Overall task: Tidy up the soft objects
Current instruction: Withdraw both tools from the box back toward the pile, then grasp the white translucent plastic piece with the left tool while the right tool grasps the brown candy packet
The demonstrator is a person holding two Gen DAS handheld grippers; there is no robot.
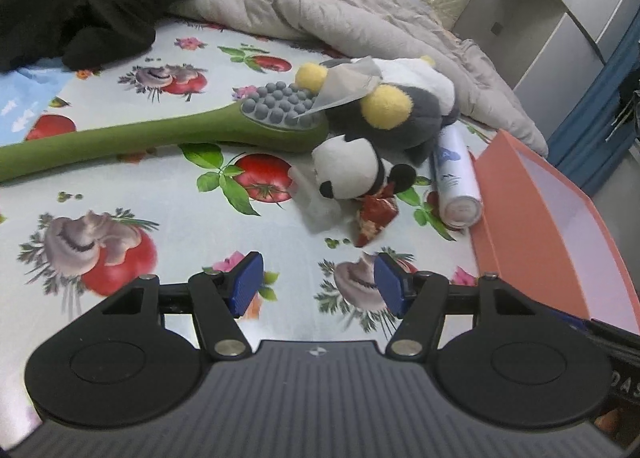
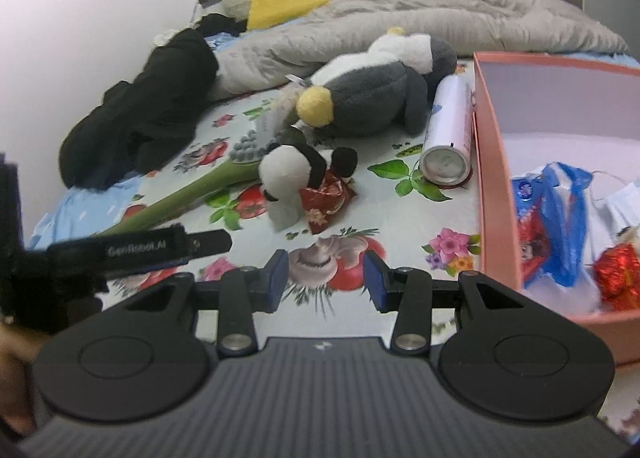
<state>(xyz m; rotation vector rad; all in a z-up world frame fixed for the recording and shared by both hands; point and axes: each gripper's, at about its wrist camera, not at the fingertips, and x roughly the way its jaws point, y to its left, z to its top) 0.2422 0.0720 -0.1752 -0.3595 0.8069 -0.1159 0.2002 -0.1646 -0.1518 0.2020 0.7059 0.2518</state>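
A small panda plush (image 1: 348,170) in a red patterned cloth (image 1: 374,218) lies on the fruit-print bed sheet (image 1: 192,214); the right wrist view shows this panda plush (image 2: 290,174) too. Behind it lies a bigger grey and white penguin plush (image 1: 404,110) (image 2: 372,98) with yellow feet. My left gripper (image 1: 318,284) hovers open above the sheet, short of the panda, with nothing between its blue pads. My right gripper (image 2: 326,278) is also open and empty, just short of the panda. The left gripper's body (image 2: 136,250) shows at the left of the right wrist view.
A green long-handled massage brush (image 1: 160,138) lies left of the plushes. A white spray can (image 2: 448,130) rests against a pink box (image 2: 486,162) holding a blue plastic bag (image 2: 560,218) and a red item (image 2: 616,270). Black clothing (image 2: 148,106) and a grey quilt (image 2: 400,14) lie behind.
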